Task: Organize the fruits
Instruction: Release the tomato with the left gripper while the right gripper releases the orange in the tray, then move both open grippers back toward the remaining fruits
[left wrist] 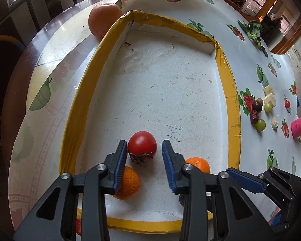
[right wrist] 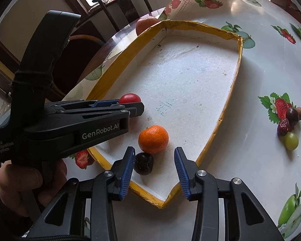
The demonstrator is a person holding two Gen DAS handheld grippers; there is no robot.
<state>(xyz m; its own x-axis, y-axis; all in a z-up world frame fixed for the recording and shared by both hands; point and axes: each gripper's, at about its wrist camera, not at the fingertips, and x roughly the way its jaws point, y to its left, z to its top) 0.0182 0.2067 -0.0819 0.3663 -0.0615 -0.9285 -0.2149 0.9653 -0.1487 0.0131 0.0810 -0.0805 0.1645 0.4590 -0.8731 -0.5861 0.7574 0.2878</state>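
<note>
Broadly, a shallow white tray with a yellow taped rim [left wrist: 86, 74] lies long axis toward twelve o'clock on the fruit-print tablecloth [left wrist: 256, 46]. Inside it: two oranges [right wrist: 153, 139], one red tomato [left wrist: 142, 144], calyx toward six o'clock, one dark plum [right wrist: 143, 163]. The left gripper [left wrist: 144, 154], marked "GenRobot.AI", stands parted around the tomato; the right gripper [right wrist: 154, 160] stands parted, empty.
</note>
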